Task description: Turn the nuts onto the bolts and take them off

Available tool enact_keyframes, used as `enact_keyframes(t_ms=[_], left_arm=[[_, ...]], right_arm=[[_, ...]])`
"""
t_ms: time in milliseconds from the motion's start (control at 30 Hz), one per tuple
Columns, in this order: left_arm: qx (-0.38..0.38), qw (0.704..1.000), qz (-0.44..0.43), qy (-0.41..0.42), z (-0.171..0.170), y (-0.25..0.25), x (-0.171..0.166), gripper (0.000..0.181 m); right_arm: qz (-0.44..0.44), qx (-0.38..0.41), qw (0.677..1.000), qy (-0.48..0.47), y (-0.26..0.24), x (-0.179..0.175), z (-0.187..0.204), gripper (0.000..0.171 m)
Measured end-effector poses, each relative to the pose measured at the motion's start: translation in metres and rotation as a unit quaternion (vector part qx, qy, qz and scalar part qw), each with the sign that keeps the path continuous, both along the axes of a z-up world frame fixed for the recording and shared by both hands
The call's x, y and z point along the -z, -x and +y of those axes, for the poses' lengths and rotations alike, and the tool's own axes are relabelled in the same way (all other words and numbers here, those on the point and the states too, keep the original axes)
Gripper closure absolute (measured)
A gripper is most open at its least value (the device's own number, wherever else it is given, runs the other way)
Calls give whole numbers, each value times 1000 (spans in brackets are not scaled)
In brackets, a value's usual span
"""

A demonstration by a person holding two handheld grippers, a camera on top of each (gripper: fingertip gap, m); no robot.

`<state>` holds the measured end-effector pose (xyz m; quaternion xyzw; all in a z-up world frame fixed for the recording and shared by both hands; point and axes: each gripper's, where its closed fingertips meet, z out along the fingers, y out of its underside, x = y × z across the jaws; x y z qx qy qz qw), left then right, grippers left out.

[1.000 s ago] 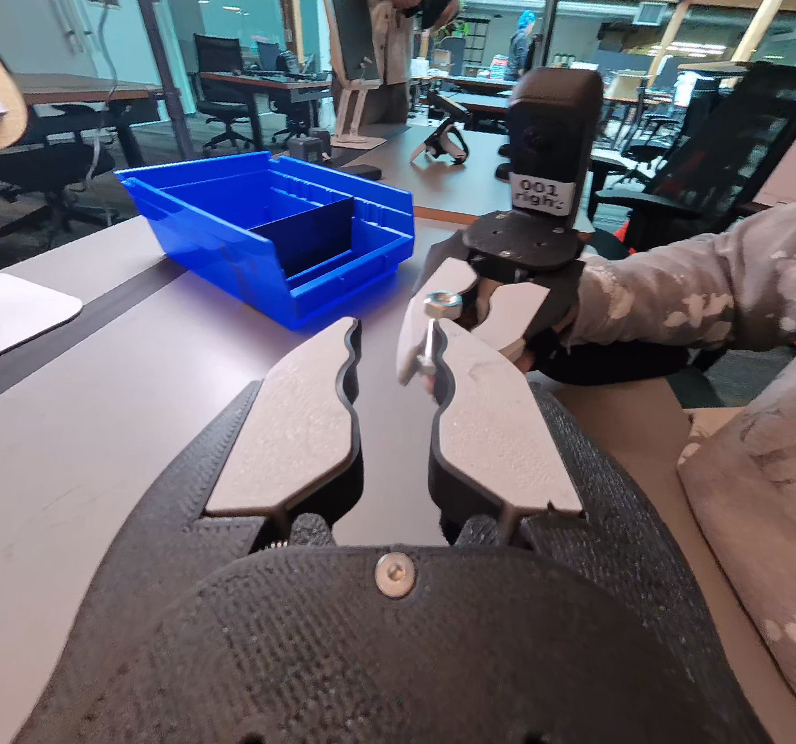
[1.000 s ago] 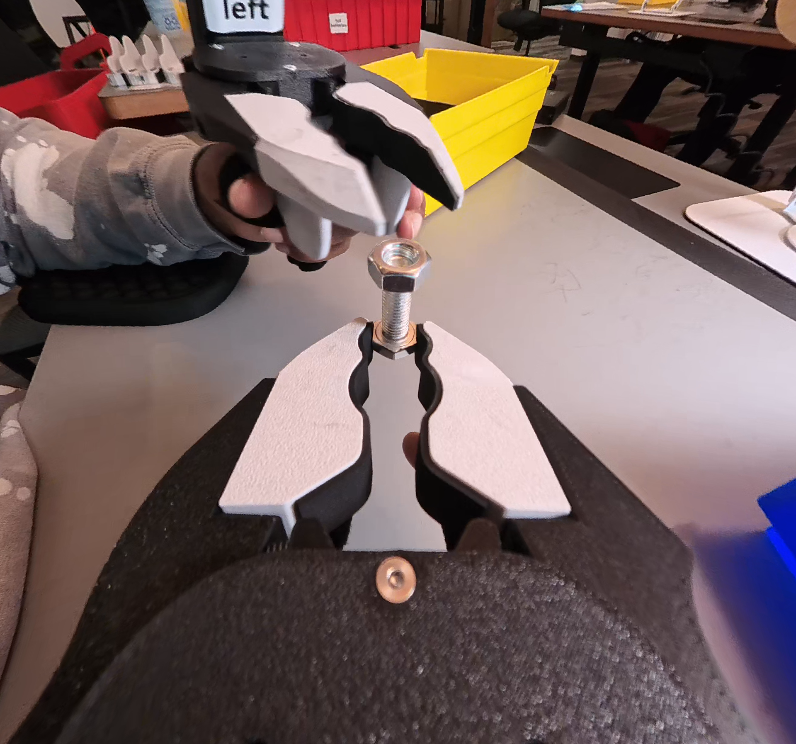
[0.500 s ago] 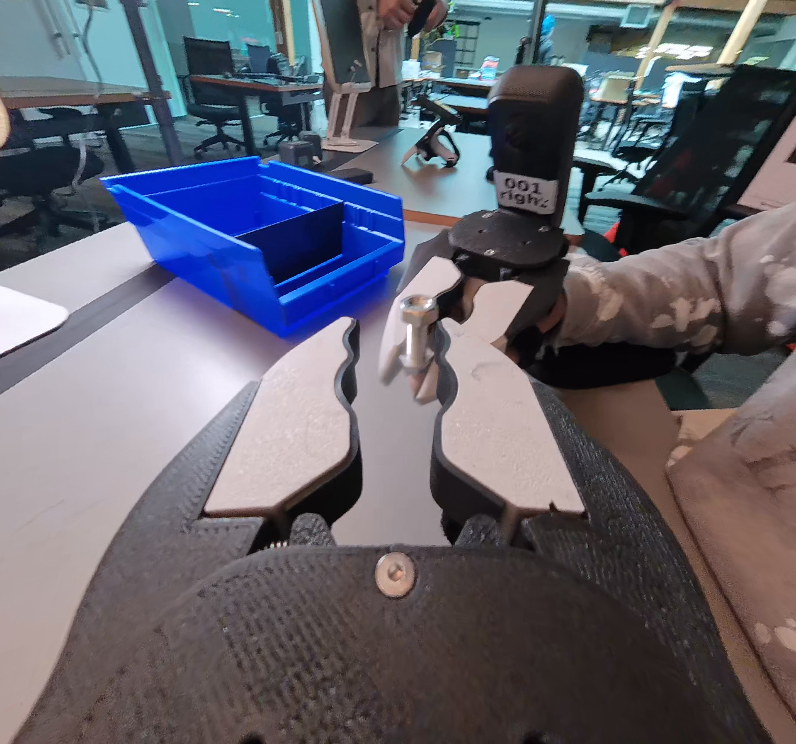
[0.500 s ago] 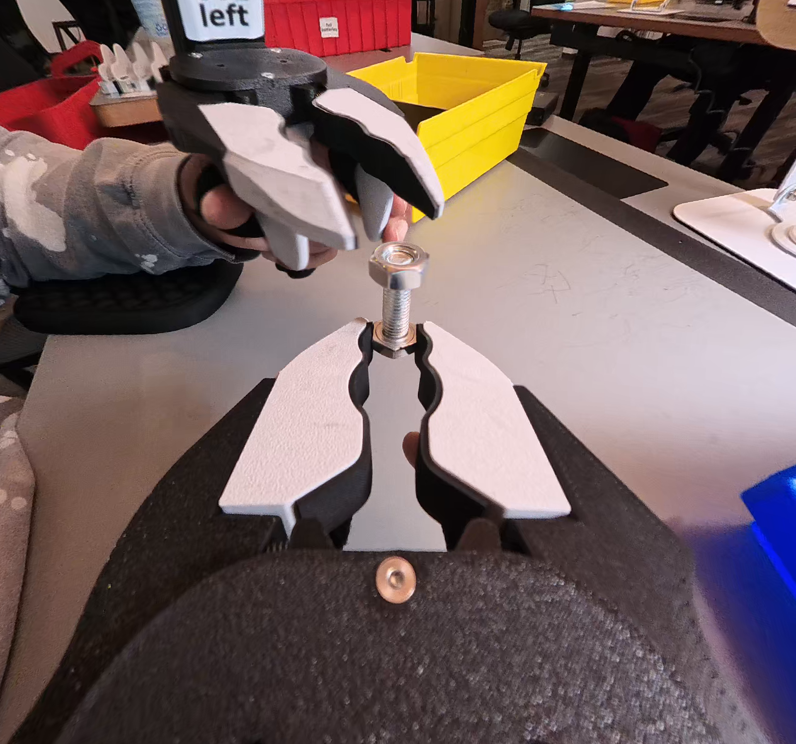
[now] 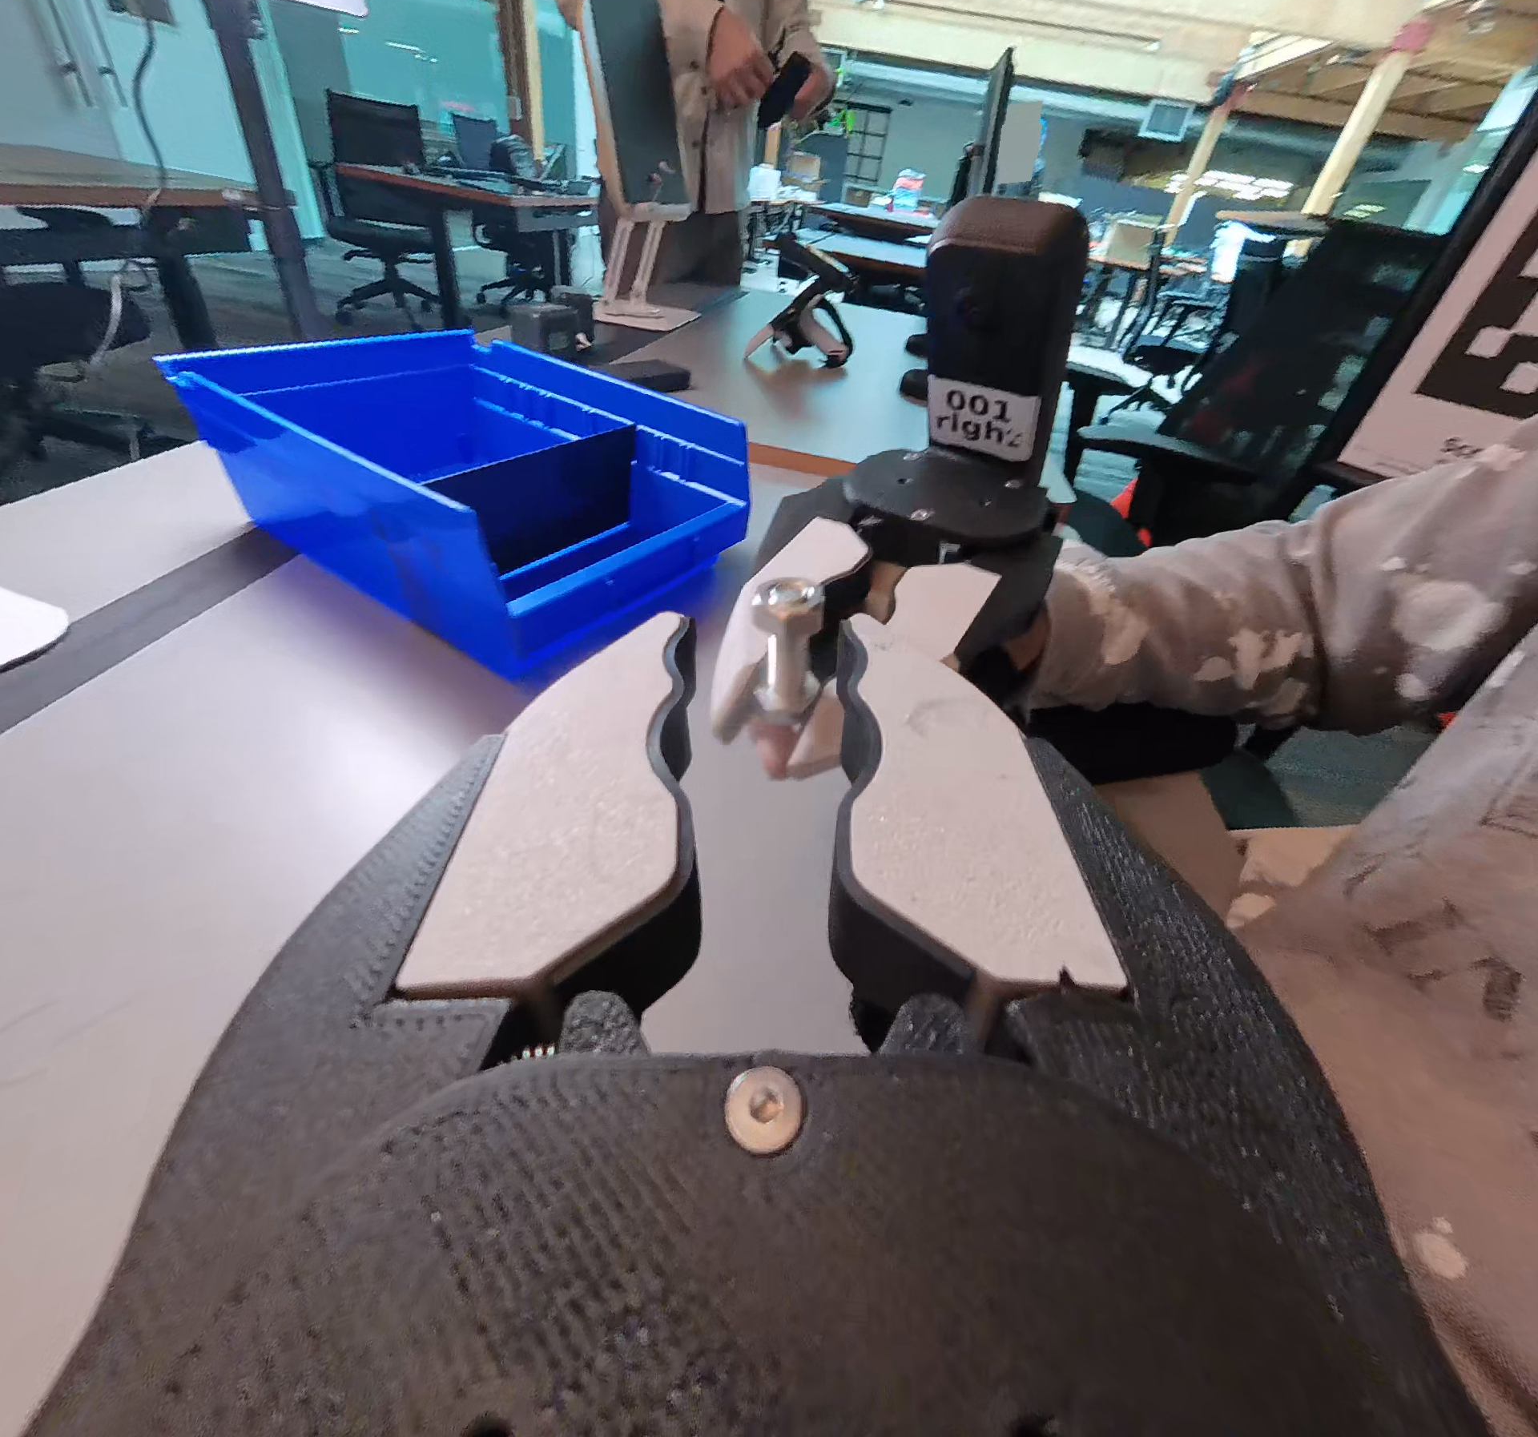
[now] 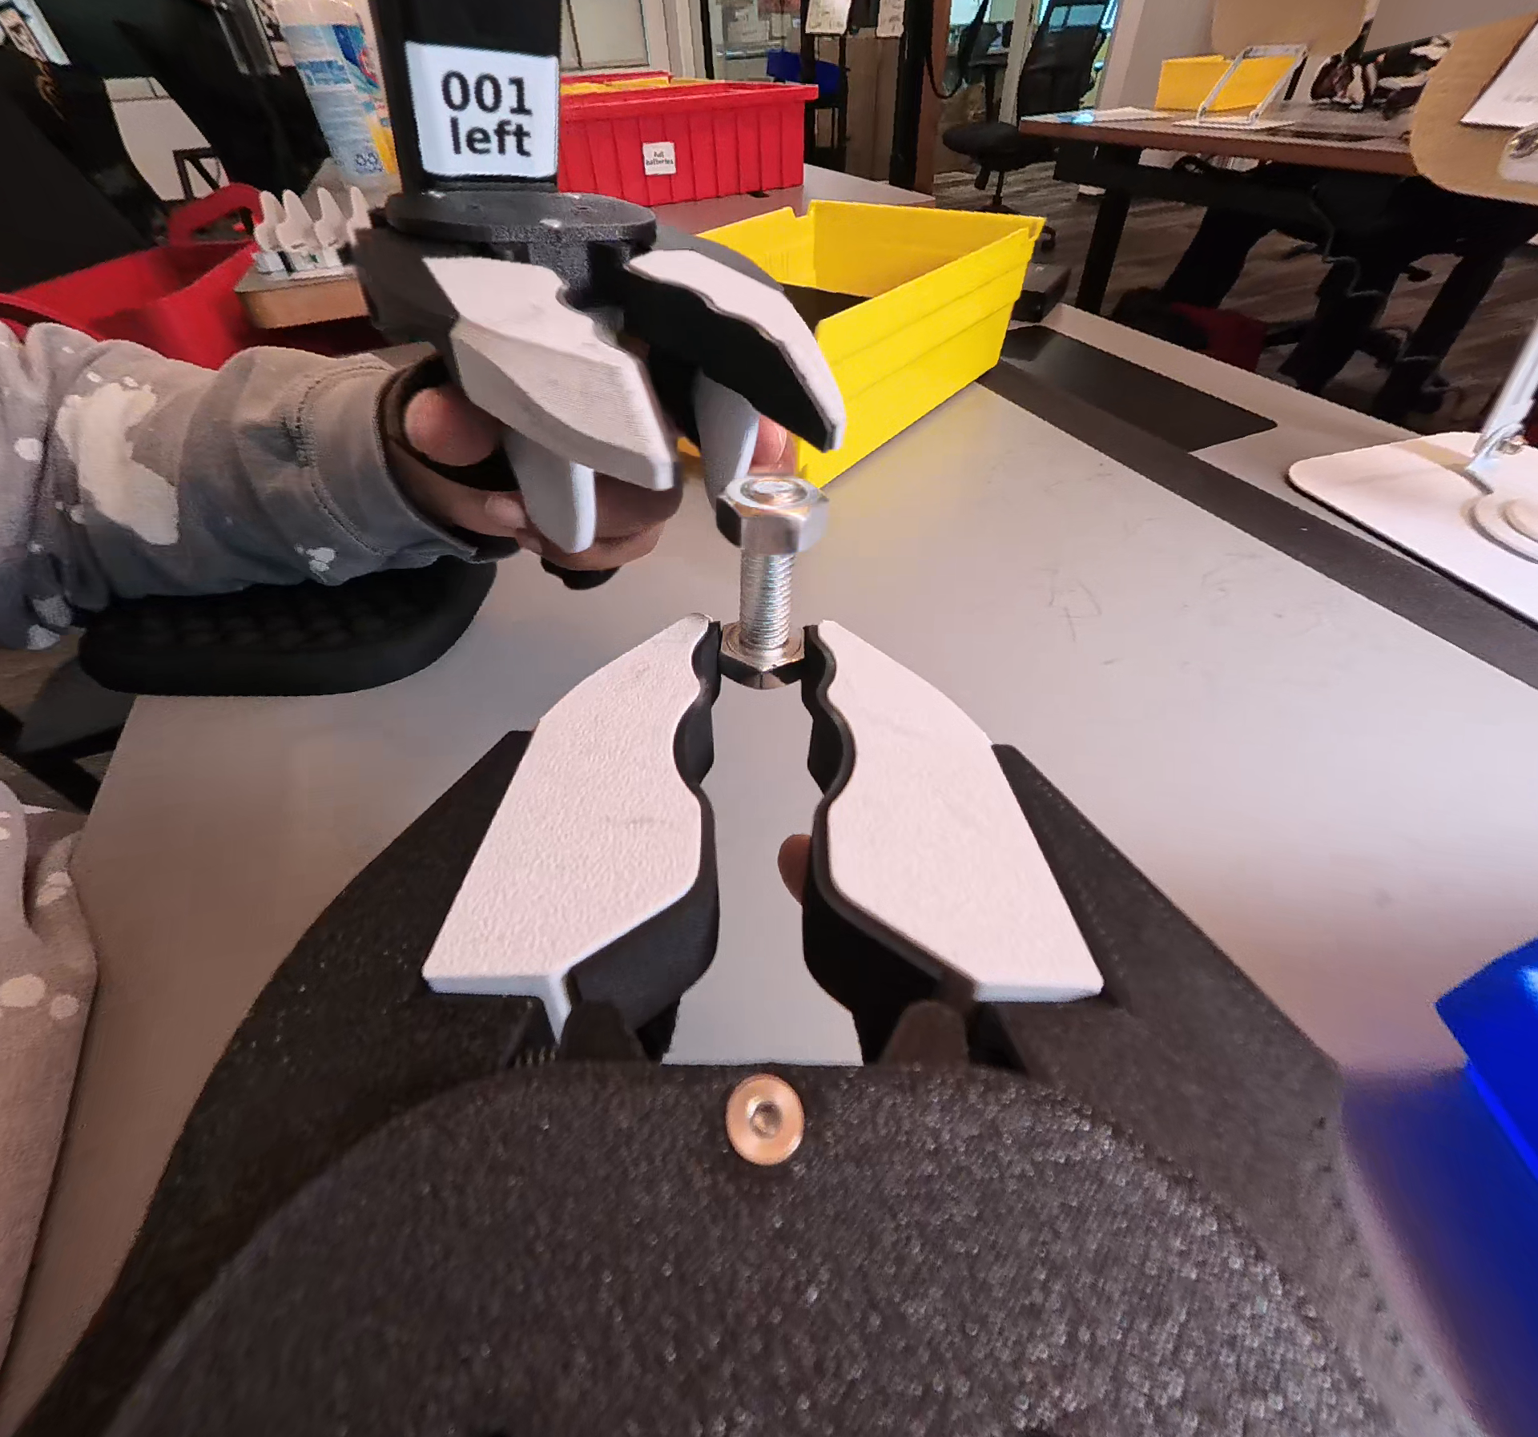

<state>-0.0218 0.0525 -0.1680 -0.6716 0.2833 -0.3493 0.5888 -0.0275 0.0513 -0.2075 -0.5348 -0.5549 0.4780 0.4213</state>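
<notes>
A silver bolt (image 6: 766, 598) stands upright with a hex nut (image 6: 772, 515) on its top end. My right gripper (image 6: 761, 631) is shut on the bolt's head and holds it above the grey table (image 6: 1123, 690). My left gripper (image 6: 743, 455) is open, tilted down, with its fingertips just above and to either side of the nut, not touching it. In the left wrist view the nut (image 5: 786, 598) and bolt (image 5: 781, 660) show just beyond my open left gripper (image 5: 764, 640), held by the right gripper (image 5: 770, 719).
A blue bin (image 5: 466, 482) stands on the table past the left fingers. A yellow bin (image 6: 915, 315) and a red bin (image 6: 682, 140) stand behind the left gripper. A white base plate (image 6: 1415, 498) lies at the right. A person (image 5: 707, 49) stands in the background. The grippers are tip to tip, or close to it.
My left gripper has come closer to the nut, and the bolt now lines up between its fingertips. The right gripper keeps the bolt upright in the same grip.
</notes>
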Motion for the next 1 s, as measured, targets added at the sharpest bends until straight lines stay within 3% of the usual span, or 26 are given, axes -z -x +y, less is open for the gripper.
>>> enact_keyframes(t_ms=[167,267,533,633,667,733,1000], left_arm=[[8,1000,-7,8,2,-3,0,147],[-46,999,10,3,13,19,4,160],[16,1000,-14,-4,-6,-7,-9,147],[6,1000,-7,-4,-1,-5,-7,147],[-16,1000,-9,6,4,3,-5,159],[-41,999,0,7,11,16,0,158],[5,1000,-4,-6,-6,-9,-9,147]], right_arm=[[25,-12,1000,-14,2,-8,-9,153],[61,-24,998,5,-3,-20,-8,153],[51,-17,999,-6,0,-16,-8,153],[58,-23,998,-11,0,-18,-13,153],[66,-27,997,-8,-2,-20,-13,153],[85,-35,996,-3,-6,-27,-14,153],[65,-26,997,-9,-1,-18,-13,153]])
